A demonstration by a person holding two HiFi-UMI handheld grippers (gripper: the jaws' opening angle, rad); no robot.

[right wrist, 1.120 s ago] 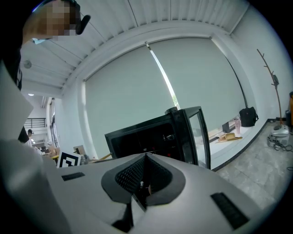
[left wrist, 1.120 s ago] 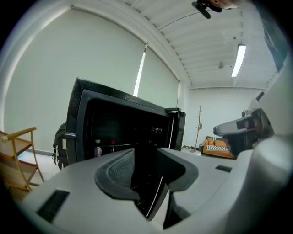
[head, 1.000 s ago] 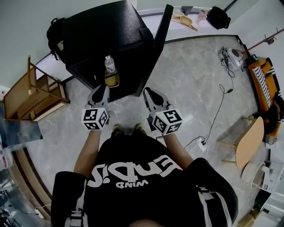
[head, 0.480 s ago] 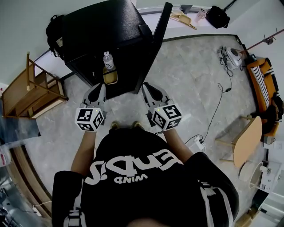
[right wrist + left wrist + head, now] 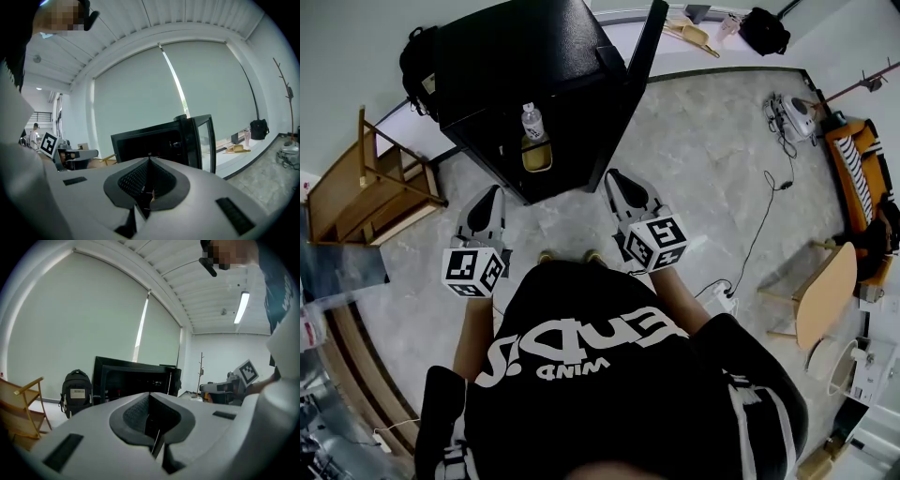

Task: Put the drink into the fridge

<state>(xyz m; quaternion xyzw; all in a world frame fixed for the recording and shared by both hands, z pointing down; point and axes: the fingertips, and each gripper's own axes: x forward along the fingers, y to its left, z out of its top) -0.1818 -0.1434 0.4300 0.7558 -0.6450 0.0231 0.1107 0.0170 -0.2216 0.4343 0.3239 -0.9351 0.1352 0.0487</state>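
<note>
Left gripper (image 5: 489, 199) is clenched on nothing, its jaws pressed together, and my right gripper (image 5: 617, 180) is the same. I see bare floor (image 5: 712, 169) between both tips and the black fridge (image 5: 516, 66). The fridge door (image 5: 645, 52) stands open, edge-on, at the right of the opening, just beyond the right gripper. A wooden frame (image 5: 370, 192) sits to the left of the left gripper, apart from it. Against a second ago, the left gripper has drawn back nearer and to the left, away from the fridge front, and has closed. The right one has hardly shifted. The drink bottle (image 5: 532, 122) stays inside the fridge opening, above a yellowish holder (image 5: 535, 157). It stands upright, long axis vertical, white cap up.
</note>
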